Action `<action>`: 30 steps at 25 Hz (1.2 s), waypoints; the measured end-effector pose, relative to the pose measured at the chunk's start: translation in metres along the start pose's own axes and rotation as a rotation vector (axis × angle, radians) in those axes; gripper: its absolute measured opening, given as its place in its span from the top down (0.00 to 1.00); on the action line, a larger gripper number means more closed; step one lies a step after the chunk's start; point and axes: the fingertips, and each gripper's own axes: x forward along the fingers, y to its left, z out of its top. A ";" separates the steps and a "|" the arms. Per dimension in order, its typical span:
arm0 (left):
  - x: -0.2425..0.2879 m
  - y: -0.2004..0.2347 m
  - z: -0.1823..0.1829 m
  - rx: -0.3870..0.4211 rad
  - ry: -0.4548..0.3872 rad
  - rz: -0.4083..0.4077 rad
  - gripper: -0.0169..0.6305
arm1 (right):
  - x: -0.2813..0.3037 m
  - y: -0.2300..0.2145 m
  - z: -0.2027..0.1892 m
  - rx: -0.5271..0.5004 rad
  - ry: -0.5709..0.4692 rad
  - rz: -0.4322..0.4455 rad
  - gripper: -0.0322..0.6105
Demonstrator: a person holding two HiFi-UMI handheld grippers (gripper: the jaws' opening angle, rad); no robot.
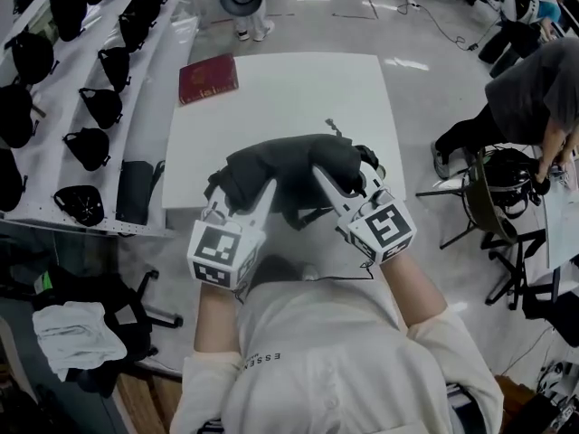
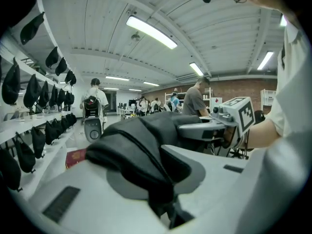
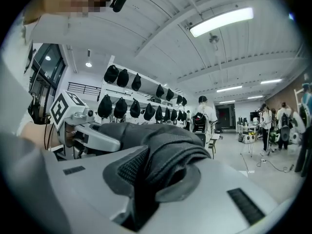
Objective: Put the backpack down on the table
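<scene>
The backpack (image 1: 289,165) sits over the near end of the white table (image 1: 289,89), carried between your two grippers. Your left gripper (image 1: 249,197) and right gripper (image 1: 348,174) each clench a fold of its fabric. It looks soft and saggy, probably light. Keep gripping both sides so it settles evenly.

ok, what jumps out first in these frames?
A dark grey fabric backpack, gripped by both the left gripper and the right gripper, at the near edge of the square white table. Next, a dark red book on the table's far left corner, and rows of black bag-like items on white shelving to the left.
</scene>
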 end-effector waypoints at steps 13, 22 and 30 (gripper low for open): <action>0.101 0.103 0.037 0.037 -0.004 -0.081 0.86 | 0.103 -0.097 0.009 0.002 0.010 -0.067 0.84; 0.185 0.186 0.057 0.063 0.000 -0.155 0.86 | 0.190 -0.173 0.010 0.034 0.028 -0.128 0.84; 0.249 0.244 0.072 0.036 -0.042 -0.157 0.86 | 0.250 -0.233 0.010 -0.008 0.038 -0.154 0.84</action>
